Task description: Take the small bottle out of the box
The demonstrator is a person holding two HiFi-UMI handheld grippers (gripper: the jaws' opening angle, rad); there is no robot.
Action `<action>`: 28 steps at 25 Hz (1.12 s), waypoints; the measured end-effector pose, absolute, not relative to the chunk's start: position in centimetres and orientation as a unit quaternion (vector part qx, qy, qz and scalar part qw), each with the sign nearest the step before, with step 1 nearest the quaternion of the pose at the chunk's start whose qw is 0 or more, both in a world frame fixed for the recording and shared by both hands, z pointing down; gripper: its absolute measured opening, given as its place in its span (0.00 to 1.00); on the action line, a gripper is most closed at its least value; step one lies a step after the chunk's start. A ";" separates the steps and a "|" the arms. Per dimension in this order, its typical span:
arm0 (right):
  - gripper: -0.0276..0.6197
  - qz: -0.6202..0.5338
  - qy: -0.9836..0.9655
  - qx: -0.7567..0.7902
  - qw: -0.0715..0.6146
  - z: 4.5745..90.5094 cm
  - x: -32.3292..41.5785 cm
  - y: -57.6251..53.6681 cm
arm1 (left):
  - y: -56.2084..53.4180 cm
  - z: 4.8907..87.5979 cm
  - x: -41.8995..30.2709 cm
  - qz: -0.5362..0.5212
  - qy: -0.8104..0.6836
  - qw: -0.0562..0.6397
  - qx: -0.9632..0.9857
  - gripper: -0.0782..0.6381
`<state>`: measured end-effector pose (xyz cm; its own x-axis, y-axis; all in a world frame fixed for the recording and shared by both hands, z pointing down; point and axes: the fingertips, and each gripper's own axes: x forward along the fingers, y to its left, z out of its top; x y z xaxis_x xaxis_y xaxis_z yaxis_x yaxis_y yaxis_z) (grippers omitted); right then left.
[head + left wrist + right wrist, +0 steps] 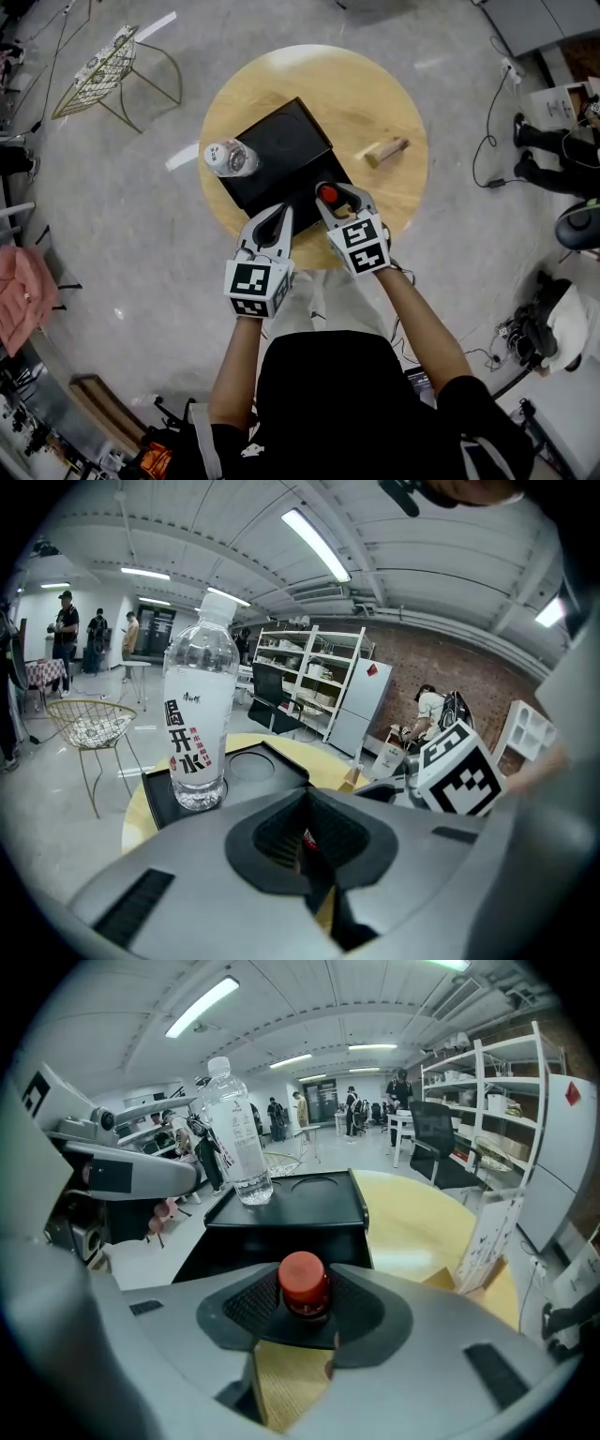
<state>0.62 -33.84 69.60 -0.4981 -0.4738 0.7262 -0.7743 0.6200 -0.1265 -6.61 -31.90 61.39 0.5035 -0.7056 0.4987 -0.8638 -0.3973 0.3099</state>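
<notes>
Small bottle (304, 1283), round red cap, pinched between ribbed dark pads of right gripper (337, 191), at near side of matte black box (281, 141). Left gripper (279, 212) jaws closed together, empty. Ahead of jaws: one clear plastic water bottle (230, 157) upright on box; one wooden block (386, 151); round wooden table (375, 94).

- The right gripper (305, 1299) has its jaws pressed on the red-capped small bottle (303, 1281) from both sides.
- Behind, a water bottle (236, 1133) stands upright on the black box (300, 1206).

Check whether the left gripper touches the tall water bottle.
Apart. The head view shows bare black box between the left gripper and the water bottle.
</notes>
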 end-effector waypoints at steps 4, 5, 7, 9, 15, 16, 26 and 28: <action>0.26 0.213 -0.836 0.375 0.339 69.5 0.8 -33.8 | -31.7 61.3 -6.5 0.145 -0.477 0.268 0.825 0.12; 0.26 0.212 -0.836 0.374 0.340 69.5 0.8 -33.8 | -31.7 61.3 -6.6 0.144 -0.477 0.268 0.825 0.12; 0.26 0.215 -0.835 0.374 0.342 69.5 0.9 -33.7 | -31.6 61.2 -6.7 0.143 -0.477 0.268 0.825 0.12; 0.26 0.217 -0.833 0.375 0.344 69.5 0.9 -33.5 | -31.4 61.1 -6.7 0.142 -0.478 0.268 0.825 0.12; 0.25 0.211 -0.833 0.377 0.346 68.9 1.1 -33.2 | -31.3 60.7 -6.7 0.137 -0.482 0.266 0.823 0.12; 0.25 0.210 -0.833 0.378 0.346 68.7 1.1 -33.2 | -31.2 60.5 -6.8 0.136 -0.483 0.265 0.824 0.12; 0.25 0.200 -0.837 0.393 0.324 64.7 0.9 -33.0 | -30.4 58.0 -7.0 0.119 -0.484 0.246 0.831 0.12; 0.25 0.198 -0.839 0.396 0.317 63.8 0.8 -32.9 | -30.1 57.6 -7.1 0.113 -0.484 0.245 0.832 0.12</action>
<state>0.77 -32.89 63.76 -0.4860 -0.5387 0.6882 -0.7892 0.6088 -0.0807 -7.07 -30.07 57.61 0.5058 -0.7503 0.4257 -0.8613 -0.4113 0.2984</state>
